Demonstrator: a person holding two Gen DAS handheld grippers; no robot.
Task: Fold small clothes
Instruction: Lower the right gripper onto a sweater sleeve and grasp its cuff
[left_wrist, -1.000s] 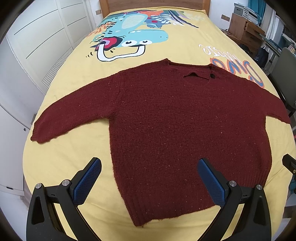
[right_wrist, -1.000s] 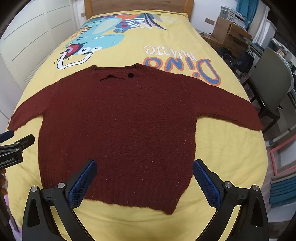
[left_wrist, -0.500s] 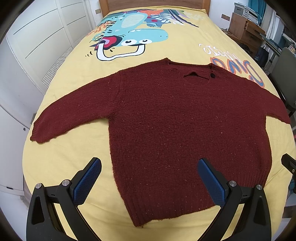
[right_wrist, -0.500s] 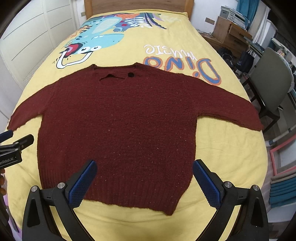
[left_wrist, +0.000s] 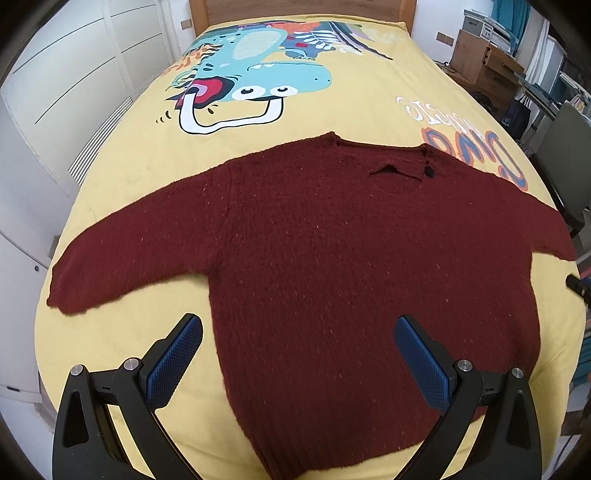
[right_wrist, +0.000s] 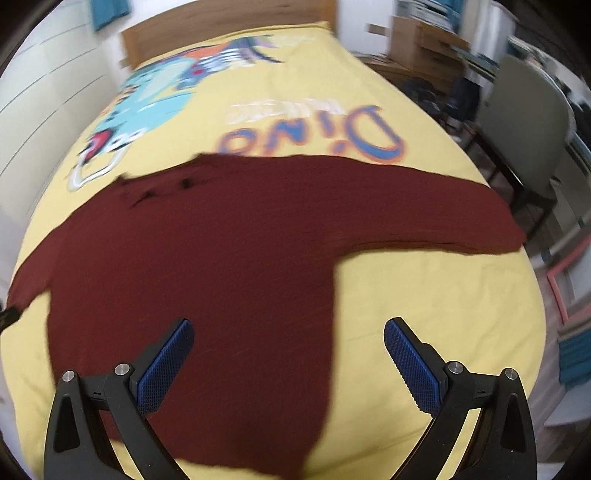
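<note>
On bedspread (left_wrist: 369, 110): one sweater (left_wrist: 332, 258), two tongs.

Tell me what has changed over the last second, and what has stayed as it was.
The right gripper has swung toward the sweater's right side: its view is motion-blurred and the right sleeve now looms larger. It has grasped nothing. The left gripper has barely moved. Both remain open, and the sweater lies flat and unfolded on the yellow bedspread.

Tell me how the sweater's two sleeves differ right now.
In the left wrist view, the left sleeve reaches the bedspread's left edge, its cuff fully on the bed. In the right wrist view, the right sleeve ends at the bed's right edge, beside the chair. Both lie flat, unfolded, angled slightly toward the hem.
</note>
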